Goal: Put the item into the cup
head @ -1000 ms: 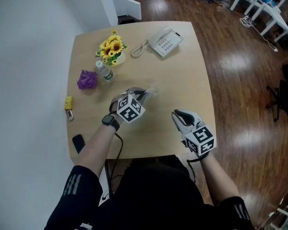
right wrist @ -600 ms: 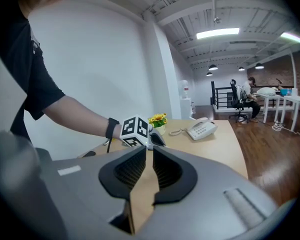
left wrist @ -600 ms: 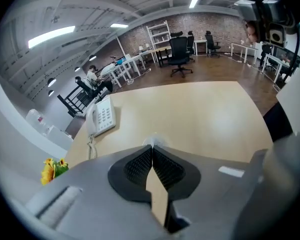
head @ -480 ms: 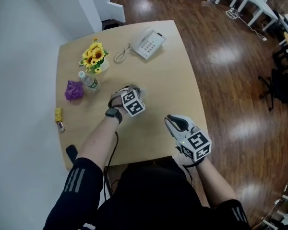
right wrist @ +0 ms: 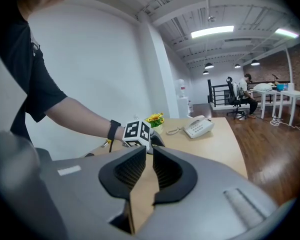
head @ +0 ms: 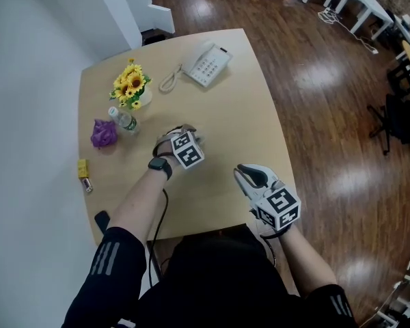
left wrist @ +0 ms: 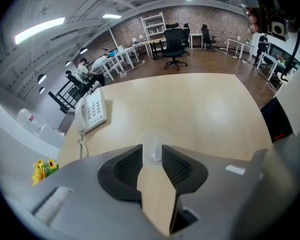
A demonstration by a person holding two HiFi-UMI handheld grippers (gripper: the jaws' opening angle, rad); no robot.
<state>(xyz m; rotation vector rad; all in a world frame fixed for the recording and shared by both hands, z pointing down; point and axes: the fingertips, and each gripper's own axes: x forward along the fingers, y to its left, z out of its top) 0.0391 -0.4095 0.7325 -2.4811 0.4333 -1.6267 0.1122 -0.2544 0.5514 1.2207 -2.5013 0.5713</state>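
Saw cup (left wrist: pixel 151 137) straight below left hand-held gripper (left wrist: pixel 151 149), mid-bench (head: pixel 249 108); jaws just opened, released, item (left wrist: pixel 154 154) seemingly in cup. Right hand-held gripper (right wrist: pixel 148 151) farther, slack, empty.

Table top (head: pixel 246 115) is a pale tan wood and the floor (head: pixel 328 101) is glossy dark brown planks, with a plain white wall (head: pixel 27 80). The telephone (head: pixel 206 65) is white, curly cord included. The sunflowers (head: pixel 130 84) are bright yellow with dark centres and a bit of green leaf. There's also a purple crumpled thing (head: pixel 103 133), a small yellow block (head: pixel 83 168) and a see-through cup (left wrist: pixel 152 145). The right gripper (right wrist: pixel 148 154) is grey with black ridged pads (right wrist: pixel 129 170), and its cube (head: pixel 281 206) is white with black square markers. The sleeve (head: pixel 109 258) is black with white stripes, and the watch (head: pixel 158 166) is black.
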